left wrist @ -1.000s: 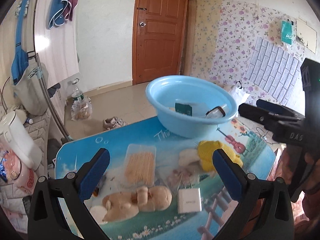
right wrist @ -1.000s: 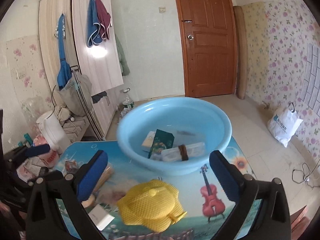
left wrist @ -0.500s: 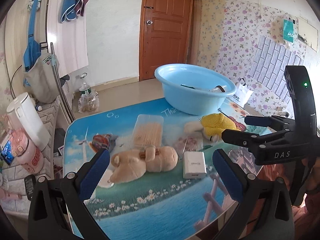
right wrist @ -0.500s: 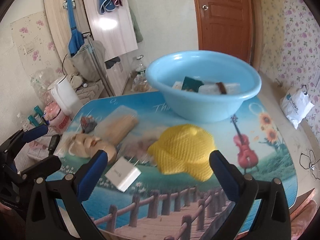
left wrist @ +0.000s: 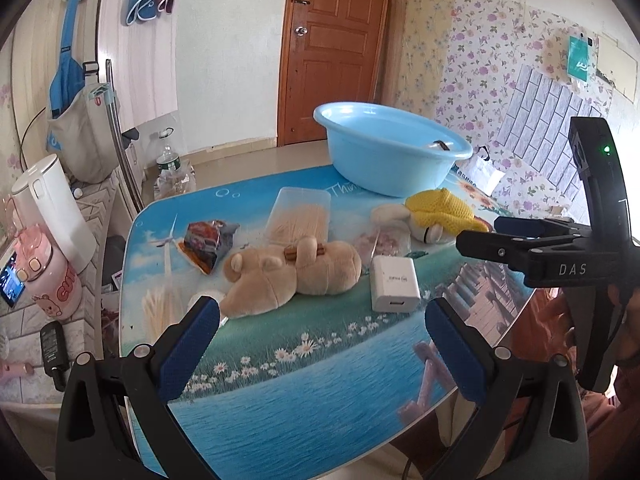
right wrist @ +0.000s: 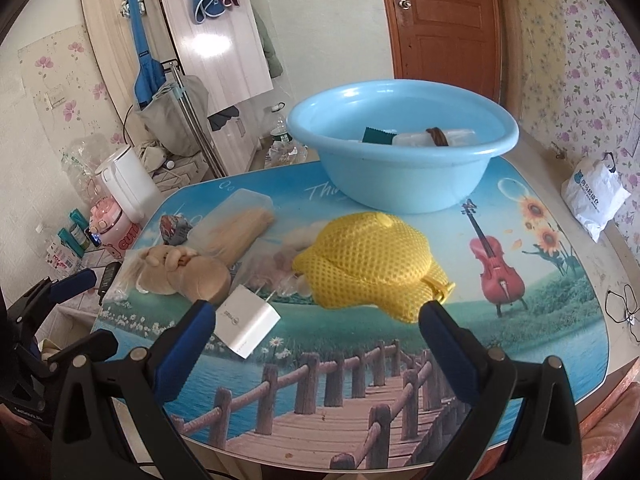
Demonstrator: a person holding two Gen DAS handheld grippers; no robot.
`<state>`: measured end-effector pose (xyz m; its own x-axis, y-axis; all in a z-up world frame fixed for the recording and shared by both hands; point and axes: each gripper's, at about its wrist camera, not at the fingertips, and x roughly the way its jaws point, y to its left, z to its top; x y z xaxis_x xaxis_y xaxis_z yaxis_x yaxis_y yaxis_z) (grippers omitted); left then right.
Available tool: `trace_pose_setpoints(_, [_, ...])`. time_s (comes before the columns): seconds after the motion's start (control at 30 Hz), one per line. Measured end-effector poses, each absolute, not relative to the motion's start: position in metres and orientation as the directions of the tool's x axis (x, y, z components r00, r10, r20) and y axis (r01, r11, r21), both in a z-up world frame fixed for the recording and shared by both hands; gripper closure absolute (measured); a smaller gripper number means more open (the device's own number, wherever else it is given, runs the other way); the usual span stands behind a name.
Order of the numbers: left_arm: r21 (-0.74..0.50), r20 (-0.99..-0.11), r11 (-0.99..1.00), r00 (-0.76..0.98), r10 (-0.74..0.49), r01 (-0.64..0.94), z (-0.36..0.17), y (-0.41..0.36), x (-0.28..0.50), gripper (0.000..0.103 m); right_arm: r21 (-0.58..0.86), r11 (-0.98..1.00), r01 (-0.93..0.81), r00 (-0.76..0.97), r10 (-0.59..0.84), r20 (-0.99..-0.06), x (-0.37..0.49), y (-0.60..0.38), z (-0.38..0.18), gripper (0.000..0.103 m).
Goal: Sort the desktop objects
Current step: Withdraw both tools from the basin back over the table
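Setting: domestic room with floral wallpaper, brown door (left wrist: 336, 48) and white kettle (left wrist: 52, 208); low table (left wrist: 320, 360) printed with sea, daisies and a boardwalk
Receptacle: blue basin (right wrist: 400, 168) at the far edge of the table; already holding a dark green packet (right wrist: 378, 135) and a clear bundle with a brown band; rest of its contents not visible
Items left on table: yellow mesh cap (right wrist: 368, 264), nearest the basin, lying over a clear bag; beige plush toy (left wrist: 288, 276) on its side mid-table; white charger (left wrist: 394, 284) just beside the plush; clear box of sticks (left wrist: 302, 216) behind the plush; crumpled snack wrapper (left wrist: 206, 240) to its left
Left gripper (left wrist: 320, 340): held low over the near table edge, pointing toward the plush and charger; blue pads spread wide; nothing between them
Right gripper (right wrist: 316, 336): held above the boardwalk print, aimed at the cap; fingers wide apart and empty; a hand grips its handle in the left view
Step in hand (judgement): choosing the next object; cap lies straight ahead of the right gripper, so it seems the likely pick
Method (judgement): come down on the cap's crown, not the brim; mesh is soft and will fold, so close fully; avoid snagging the bag beneath; lift clear over the basin rim before letting go
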<state>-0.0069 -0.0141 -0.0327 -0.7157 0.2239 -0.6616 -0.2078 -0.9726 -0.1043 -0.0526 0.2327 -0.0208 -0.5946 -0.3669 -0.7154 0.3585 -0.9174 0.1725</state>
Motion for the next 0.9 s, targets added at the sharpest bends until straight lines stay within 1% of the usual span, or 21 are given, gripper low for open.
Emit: trace_pose_setpoints(0.9, [-0.105, -0.671, -0.977, -0.712, 0.209, -0.187, -0.0364, -0.0167, -0.0114, 0.0, 0.17, -0.929, 0.33, -0.597, -0.344, -0.725, -0.06, 0.2401, -0.0236, 0.0])
